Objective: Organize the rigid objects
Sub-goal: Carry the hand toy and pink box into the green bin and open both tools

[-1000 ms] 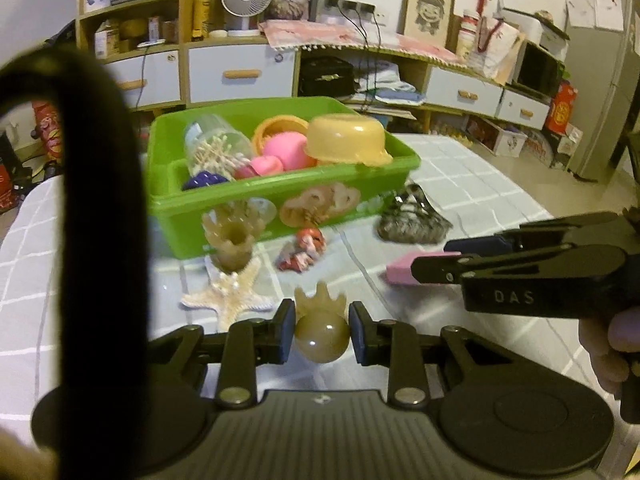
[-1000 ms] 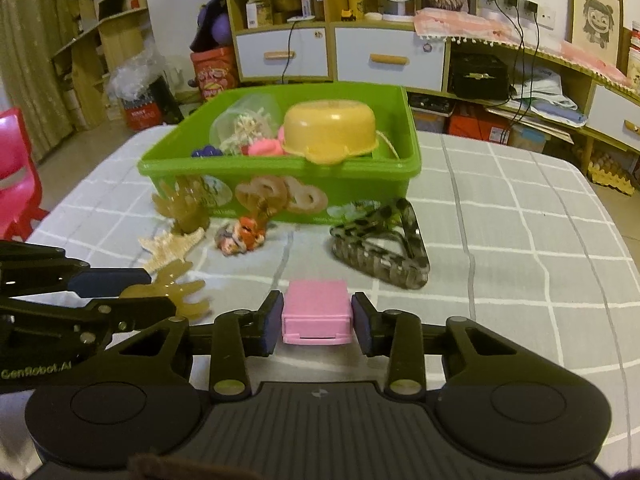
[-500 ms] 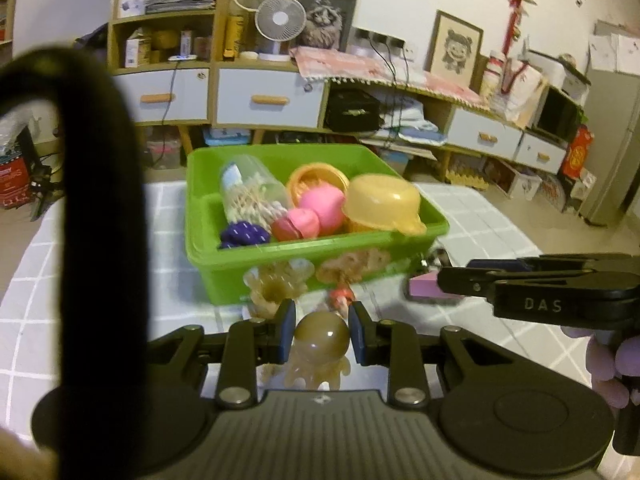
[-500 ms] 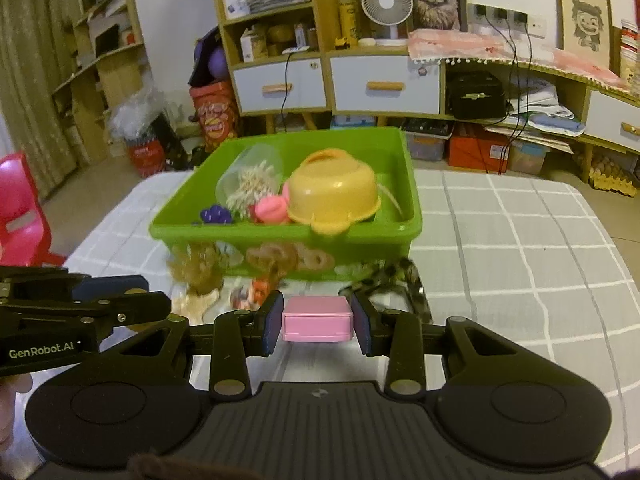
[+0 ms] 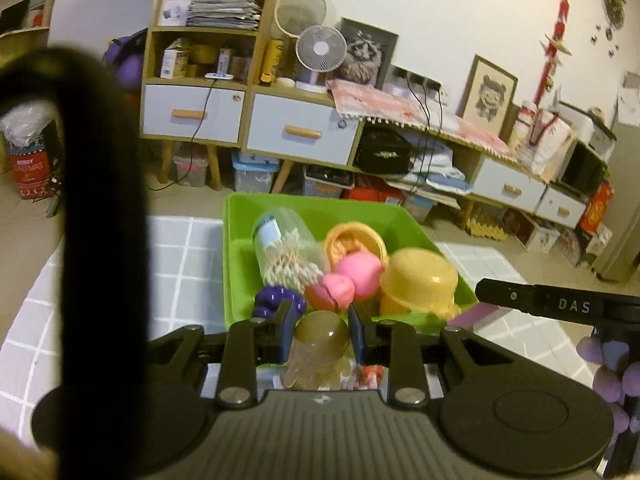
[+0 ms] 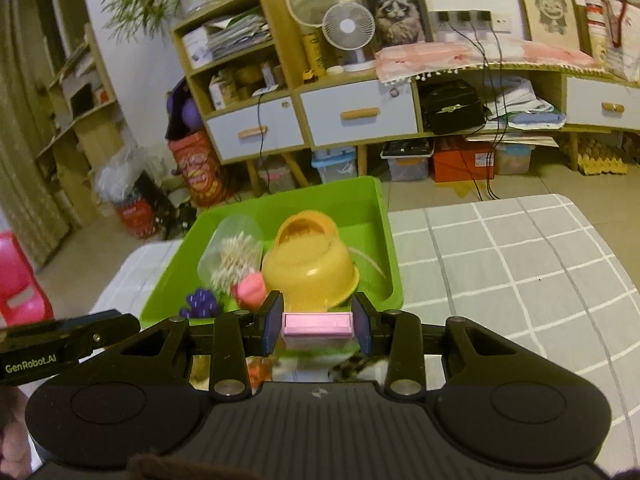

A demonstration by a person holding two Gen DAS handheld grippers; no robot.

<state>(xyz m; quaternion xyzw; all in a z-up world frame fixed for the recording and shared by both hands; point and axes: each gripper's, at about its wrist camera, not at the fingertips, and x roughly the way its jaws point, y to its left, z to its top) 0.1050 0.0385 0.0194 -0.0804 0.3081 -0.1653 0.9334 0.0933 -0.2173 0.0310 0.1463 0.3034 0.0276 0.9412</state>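
My left gripper (image 5: 321,330) is shut on an amber translucent octopus toy (image 5: 320,346) and holds it above the near rim of the green bin (image 5: 236,232). My right gripper (image 6: 317,324) is shut on a pink rectangular box (image 6: 317,326) and holds it over the bin's (image 6: 360,200) near edge. The bin holds a yellow bowl (image 5: 418,282), a clear cotton-swab jar (image 5: 284,252), pink toys (image 5: 352,276) and purple grapes (image 5: 274,300). The right gripper shows in the left wrist view (image 5: 560,304); the left shows in the right wrist view (image 6: 60,340).
A grey checked tablecloth (image 6: 520,264) covers the table. A small red figurine (image 5: 370,374) and a leopard-print hair clip (image 6: 352,366) lie below the grippers, mostly hidden. Shelves and drawers (image 6: 360,112) stand behind. A red chair (image 6: 18,280) is at the left.
Both grippers have risen and moved forward with their objects, from table level to above the bin's near edge. The table items have dropped below the fingers.
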